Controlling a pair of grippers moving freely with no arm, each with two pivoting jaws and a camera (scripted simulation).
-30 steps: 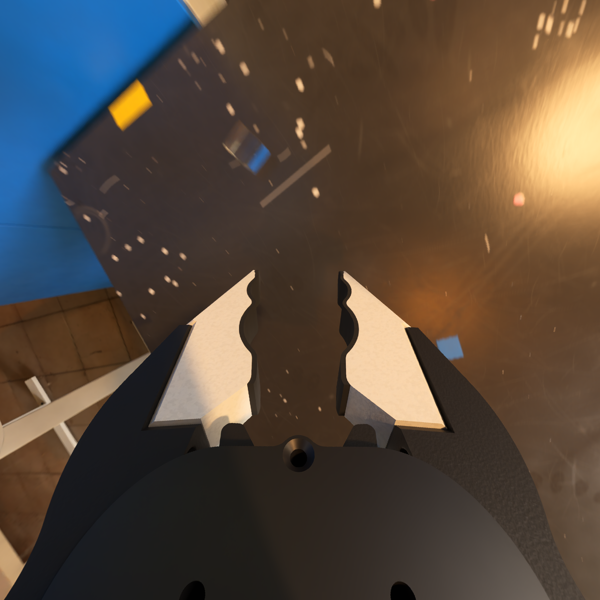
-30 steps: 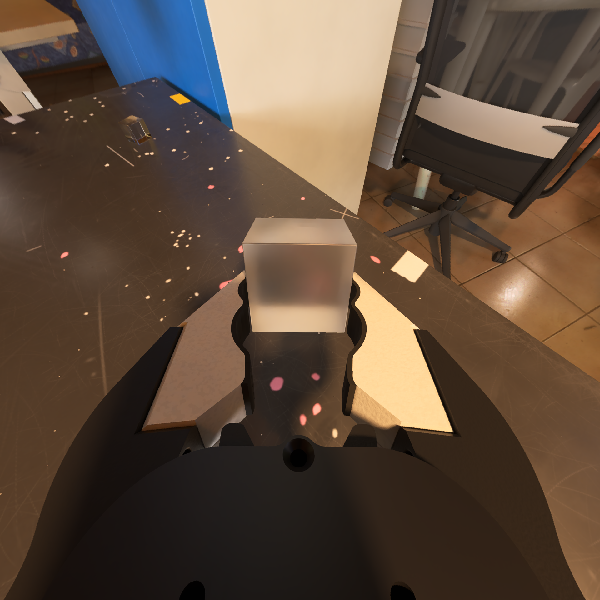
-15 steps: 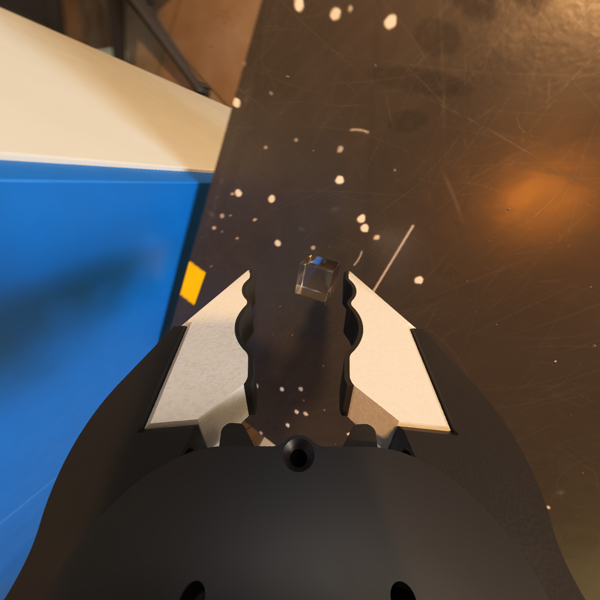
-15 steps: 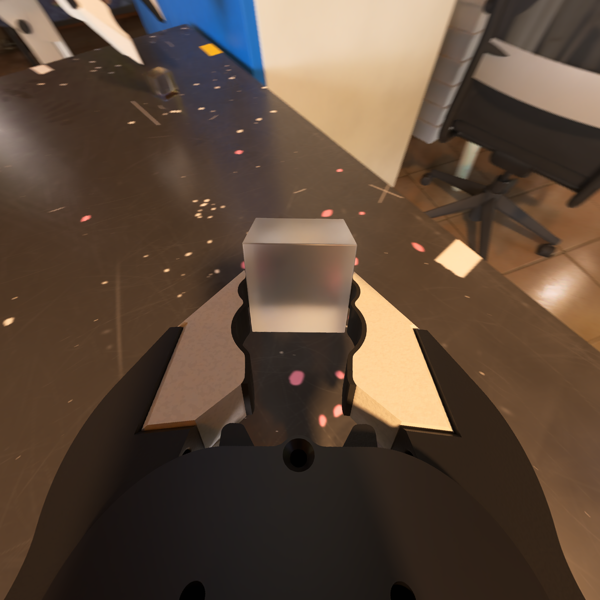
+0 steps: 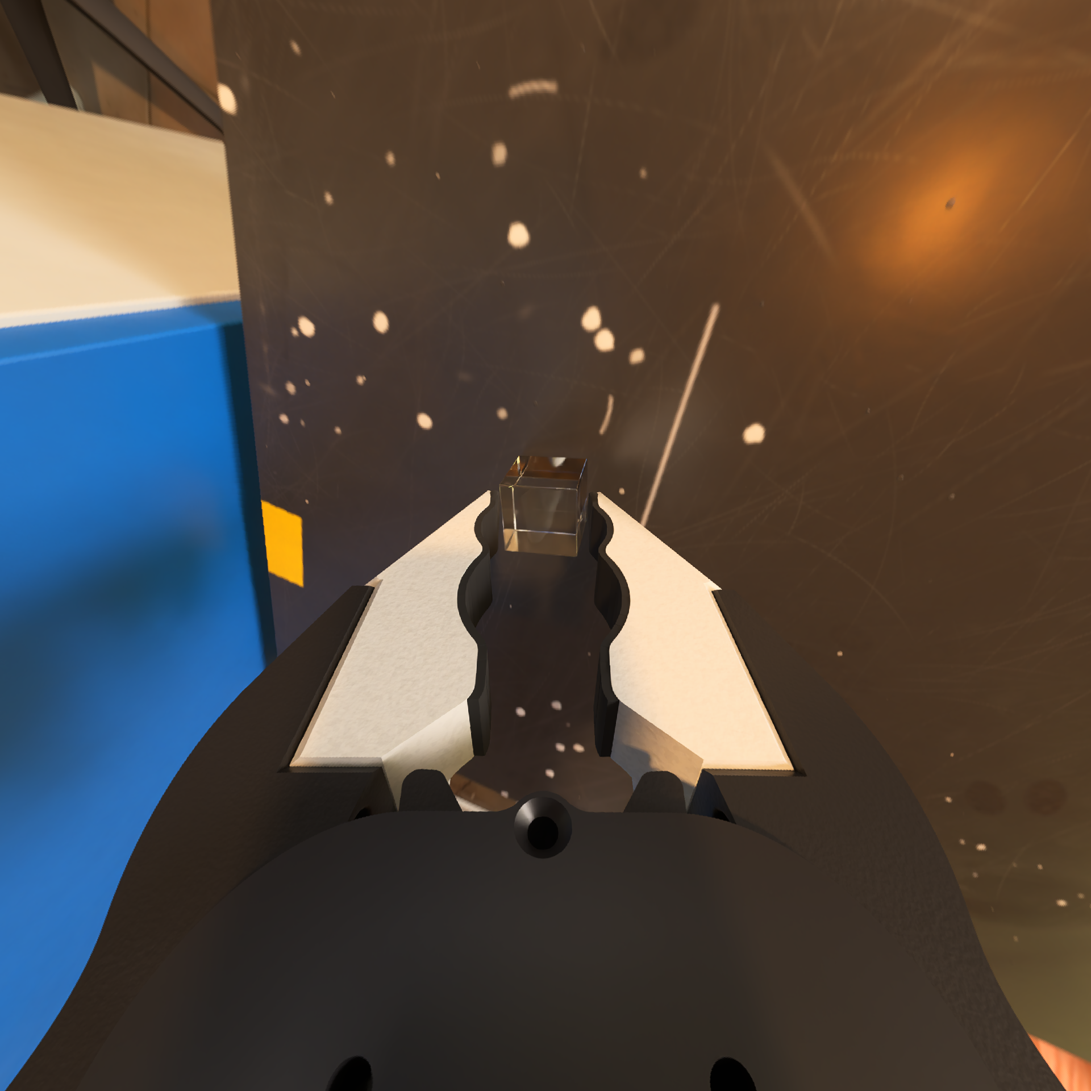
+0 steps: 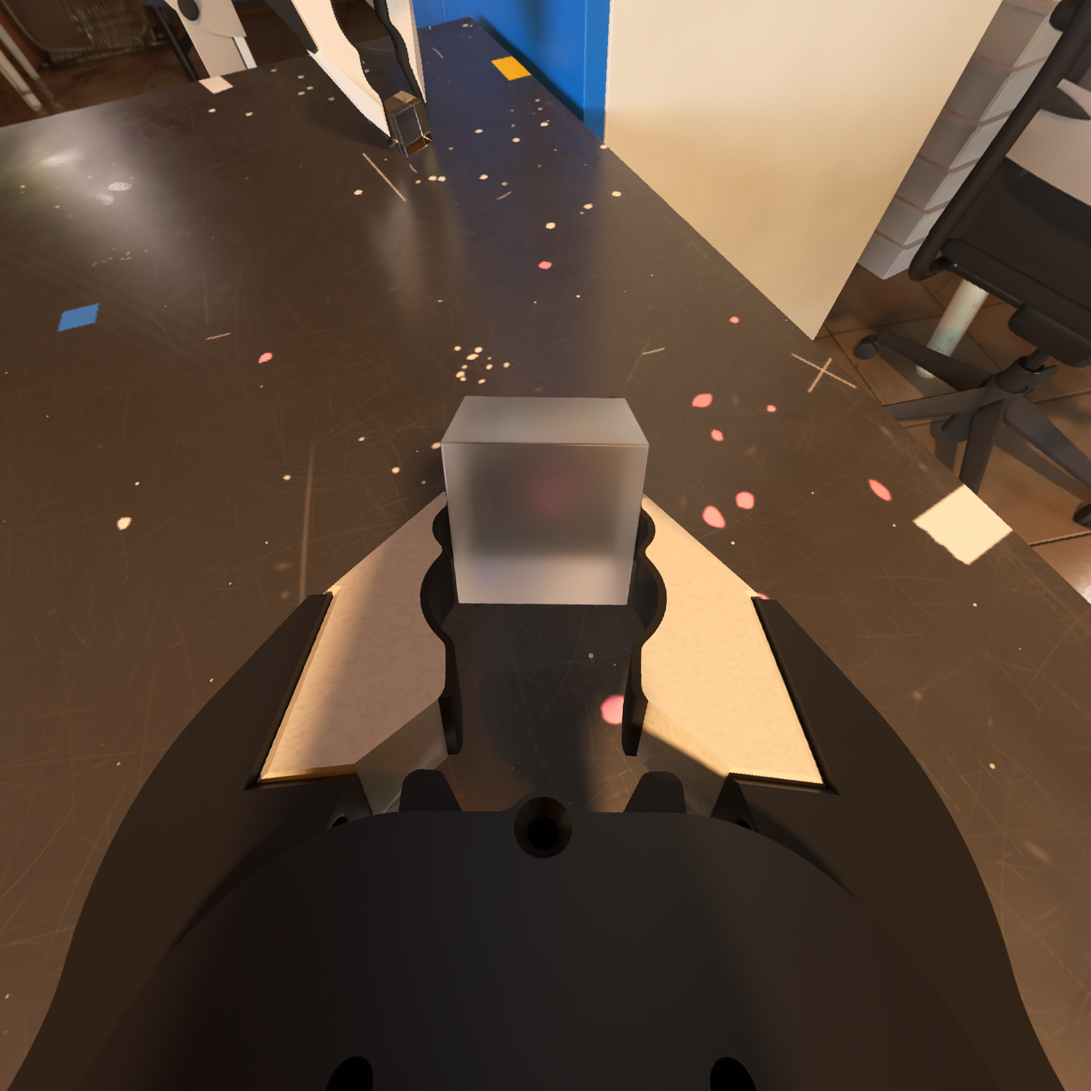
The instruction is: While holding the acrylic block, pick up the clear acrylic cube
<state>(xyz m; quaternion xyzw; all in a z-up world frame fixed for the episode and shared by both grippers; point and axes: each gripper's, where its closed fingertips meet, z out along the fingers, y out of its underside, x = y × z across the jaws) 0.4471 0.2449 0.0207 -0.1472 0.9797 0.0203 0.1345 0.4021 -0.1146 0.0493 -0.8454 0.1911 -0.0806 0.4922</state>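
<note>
A small clear acrylic cube [image 5: 543,505] sits between the fingertips of my left gripper [image 5: 542,502], whose jaws have closed onto its sides, low over the dark table [image 5: 826,531]. The right wrist view shows the same cube [image 6: 408,123] far off, slightly tilted, held at the tips of the left gripper [image 6: 401,118], at or just above the tabletop. My right gripper [image 6: 543,513] is shut on a larger frosted acrylic block [image 6: 543,502] and holds it above the table [image 6: 236,472].
A blue panel [image 5: 118,531] and a cream panel [image 6: 767,147] stand along the table's edge close beside the left gripper. An office chair [image 6: 1003,265] stands beyond the right edge. Flat tape patches lie on the table: yellow [image 5: 283,546], blue [image 6: 78,317], cream [image 6: 962,522].
My left gripper swung across the table to the clear cube, came down around it and narrowed its jaws onto it. The right gripper kept the frosted block and rose a little.
</note>
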